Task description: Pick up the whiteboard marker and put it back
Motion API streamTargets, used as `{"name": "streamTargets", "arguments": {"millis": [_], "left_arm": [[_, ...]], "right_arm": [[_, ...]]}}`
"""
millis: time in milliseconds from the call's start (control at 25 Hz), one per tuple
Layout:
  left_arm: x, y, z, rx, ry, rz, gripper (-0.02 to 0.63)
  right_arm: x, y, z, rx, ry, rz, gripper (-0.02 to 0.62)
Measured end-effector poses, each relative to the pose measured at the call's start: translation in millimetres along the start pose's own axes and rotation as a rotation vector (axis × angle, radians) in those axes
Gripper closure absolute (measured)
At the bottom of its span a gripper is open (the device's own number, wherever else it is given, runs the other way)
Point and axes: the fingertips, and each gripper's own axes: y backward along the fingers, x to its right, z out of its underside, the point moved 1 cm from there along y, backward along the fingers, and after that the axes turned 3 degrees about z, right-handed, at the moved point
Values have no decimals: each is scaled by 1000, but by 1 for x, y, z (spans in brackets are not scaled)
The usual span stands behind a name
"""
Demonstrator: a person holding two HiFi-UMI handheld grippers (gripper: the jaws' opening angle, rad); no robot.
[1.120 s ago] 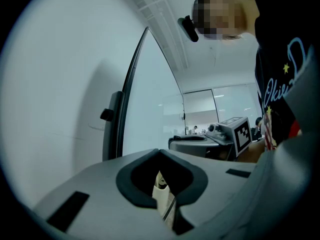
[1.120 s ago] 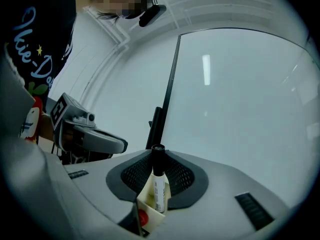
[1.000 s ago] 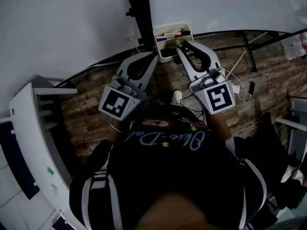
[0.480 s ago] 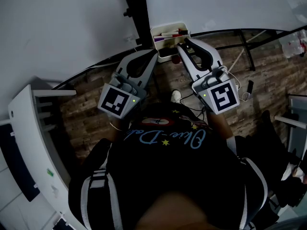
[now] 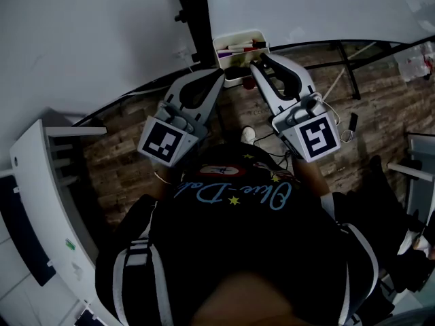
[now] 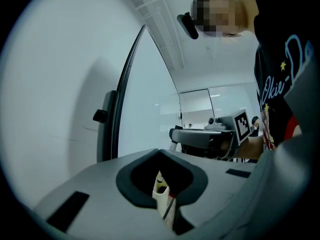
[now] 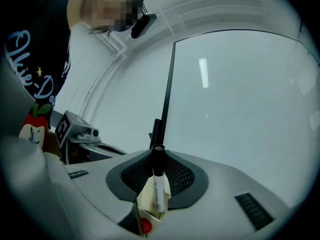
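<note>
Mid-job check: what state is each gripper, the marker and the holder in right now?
left gripper: shut, empty.
right gripper: shut on the whiteboard marker.
whiteboard marker: capped, upright between the right jaws, just over the marker holder.
marker holder: at the lower edge of the whiteboard, other markers lying in it.

Office room: large whiteboard, marker tray, glass partitions.
</note>
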Motion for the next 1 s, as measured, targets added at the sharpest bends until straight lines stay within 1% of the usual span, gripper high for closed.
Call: {"name": "streamTargets", "arguments": {"millis": [160,320,1000], "left_arm": [[1,1,-1,6,1,0,606],[0,1,1,6,5,-6,606],[3,0,2,7,5,0,606]], "right_arm": [[-1,1,0,-2,4,0,517],[-2,1,0,-12,29,0,517],[-2,4,-2,-12,21,8,517]]}}
